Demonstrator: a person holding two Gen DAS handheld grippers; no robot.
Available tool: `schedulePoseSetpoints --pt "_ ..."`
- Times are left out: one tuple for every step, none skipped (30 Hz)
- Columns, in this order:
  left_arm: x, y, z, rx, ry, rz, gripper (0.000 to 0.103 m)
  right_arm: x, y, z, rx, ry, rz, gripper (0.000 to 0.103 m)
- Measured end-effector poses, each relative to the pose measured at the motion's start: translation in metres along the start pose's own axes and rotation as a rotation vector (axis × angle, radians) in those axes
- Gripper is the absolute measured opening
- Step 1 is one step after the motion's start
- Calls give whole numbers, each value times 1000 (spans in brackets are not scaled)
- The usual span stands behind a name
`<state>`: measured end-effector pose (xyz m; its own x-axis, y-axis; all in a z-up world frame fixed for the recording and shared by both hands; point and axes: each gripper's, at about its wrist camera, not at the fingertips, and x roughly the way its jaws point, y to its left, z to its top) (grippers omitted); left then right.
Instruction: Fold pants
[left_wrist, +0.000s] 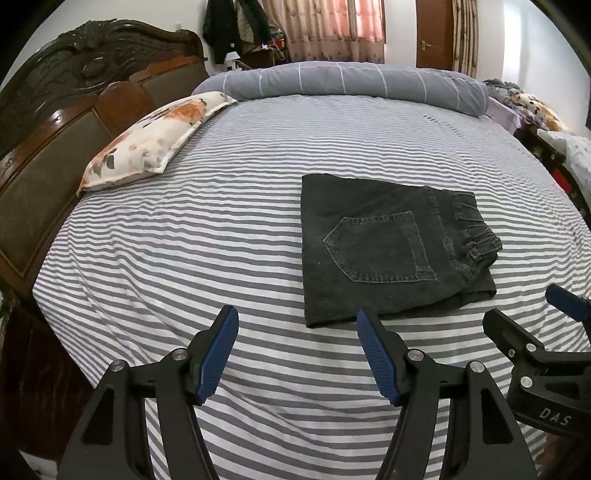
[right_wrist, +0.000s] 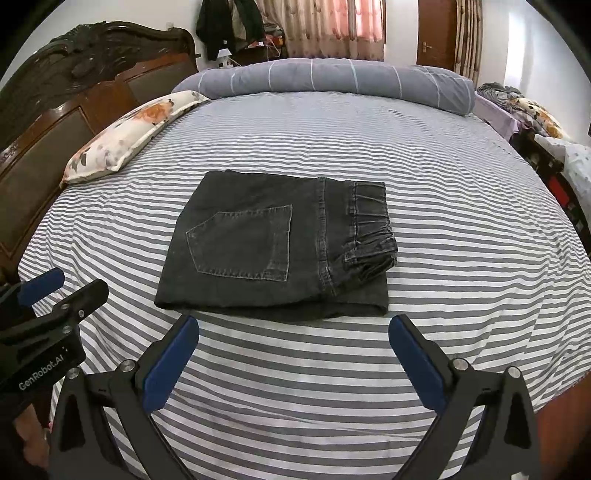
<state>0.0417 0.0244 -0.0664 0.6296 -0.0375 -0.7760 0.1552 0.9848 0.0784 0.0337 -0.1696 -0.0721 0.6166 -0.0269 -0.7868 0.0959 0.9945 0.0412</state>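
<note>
The left gripper (left_wrist: 297, 317) has its two blue fingers (left_wrist: 218, 354) wide apart and holds nothing. The right gripper (right_wrist: 293, 326) is the same — two fingers spread, nothing between them. Both hang just in front of one pair of dark pants (right_wrist: 273, 243), folded flat on the striped bed (right_wrist: 461, 229). Farther back lie one flowery pillow (left_wrist: 151, 140) and one rolled grey quilt (left_wrist: 354, 83).

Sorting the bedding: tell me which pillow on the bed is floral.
The small pillow by the headboard; the long bolster across the far edge is grey with white lines.
</note>
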Motion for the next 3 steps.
schedulePoseSetpoints --pt "0 0 0 -3 -1 -4 67 0 0 0 1 0 0 102" --pt "0 0 0 -5 1 -5 67 0 0 0 2 2 0 102" --pt "0 1 0 -6 2 -7 67 1 0 0 3 3 2 102"
